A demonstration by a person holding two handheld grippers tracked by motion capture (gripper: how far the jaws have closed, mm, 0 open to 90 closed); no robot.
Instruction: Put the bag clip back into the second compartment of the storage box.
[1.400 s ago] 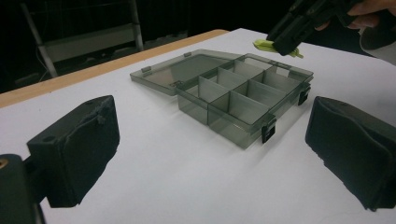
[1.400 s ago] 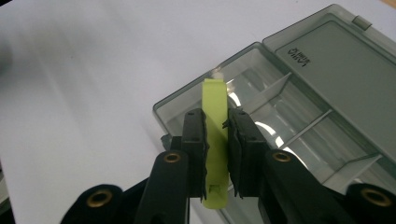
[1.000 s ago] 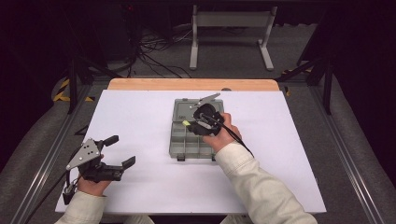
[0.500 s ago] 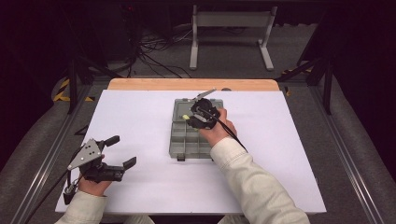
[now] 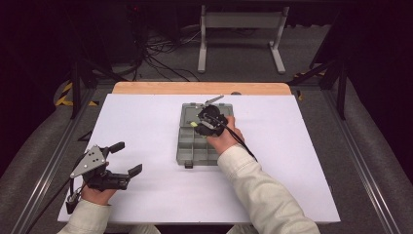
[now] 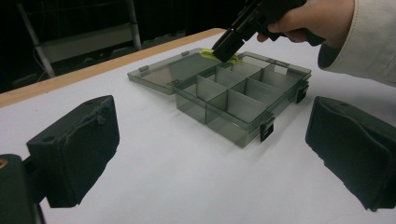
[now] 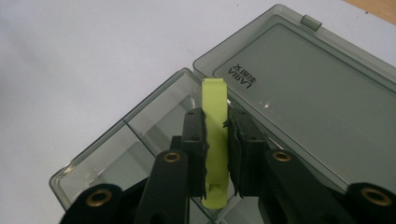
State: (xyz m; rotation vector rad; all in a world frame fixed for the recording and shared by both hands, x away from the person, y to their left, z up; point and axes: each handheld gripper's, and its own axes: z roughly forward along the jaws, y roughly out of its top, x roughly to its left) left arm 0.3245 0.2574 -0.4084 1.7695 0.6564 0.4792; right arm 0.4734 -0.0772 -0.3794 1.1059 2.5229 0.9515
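**Q:** While the right tool [image 7: 215, 154] hangs over the far end of the compartment box [image 5: 195, 146], what does it carry, and where?

**A:** Its two black jaws are pressed onto a flat yellow-green strip [image 7: 215, 140], pinching it by its long sides. The strip points toward the hinge, over a far compartment next to the hinge, just short of the open lid [image 7: 308, 88] lying flat on the table [image 5: 146, 122]. Whether its tip touches the box floor cannot be told.

**Q:** What could go wrong from here?

**A:** The strip looks long against the compartment. Let go at this angle, it would likely bridge a divider [image 6: 219, 95] or rest on the hinge edge instead of dropping flat inside. A downward push could also slide the light, unbraced box across the table.

**Q:** Is anything bracing the box?

**A:** No. The left tool [image 5: 125, 158] sits well apart at the near left corner of the table, jaws spread with nothing between them.

**Q:** What stands in the way?

**A:** Only the box's own dividers and walls. The other compartments look empty; a metal stand [image 5: 238, 34] and cables [image 5: 156, 53] lie on the floor beyond the table's far edge.
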